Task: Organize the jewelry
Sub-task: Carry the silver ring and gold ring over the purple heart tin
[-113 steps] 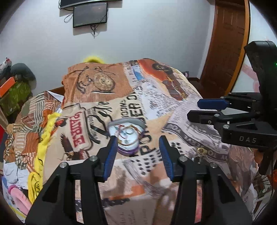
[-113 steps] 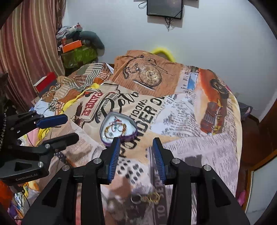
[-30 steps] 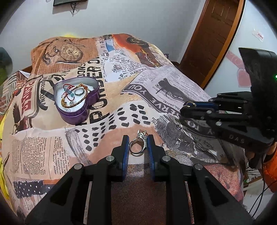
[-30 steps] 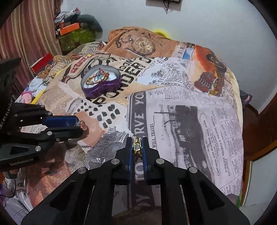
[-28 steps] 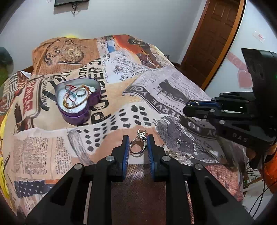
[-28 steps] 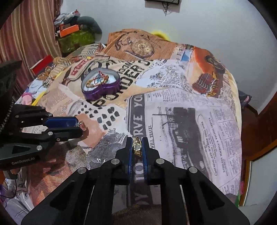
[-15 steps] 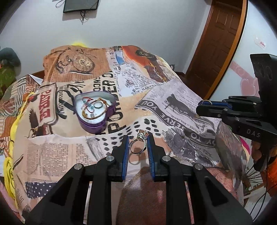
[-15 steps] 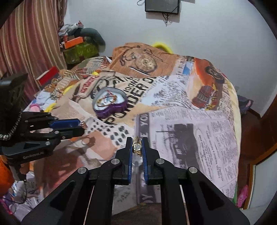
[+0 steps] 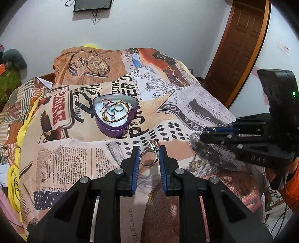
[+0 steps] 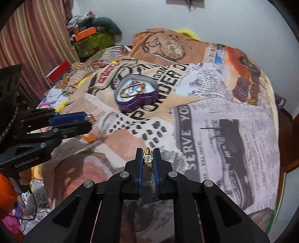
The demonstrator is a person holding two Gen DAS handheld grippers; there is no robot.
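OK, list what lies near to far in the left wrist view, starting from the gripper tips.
Silver ring in the left hand-held gripper → purple heart tin → pocket-watch print → wall screen.

The left gripper (image 9: 149, 155) and the right gripper (image 10: 147, 158) were black plastic with blue finger pads, silver screws and small pale lettering; an orange sleeve (image 9: 291, 179) showed.

A heart-shaped tin (image 9: 114, 119) is set on the bed (image 9: 196, 104), with bracelets (image 9: 115, 112) and a small ring (image 9: 118, 107) laid inside it. Nearer the camera, a ring (image 9: 149, 156) is held above the bed in the left hand-held gripper (image 9: 149, 156). Another ring (image 10: 147, 158) is pinched in the right hand-held gripper (image 10: 147, 158), off to the right. A screen (image 9: 92, 5) is hung on the wall behind the bed.
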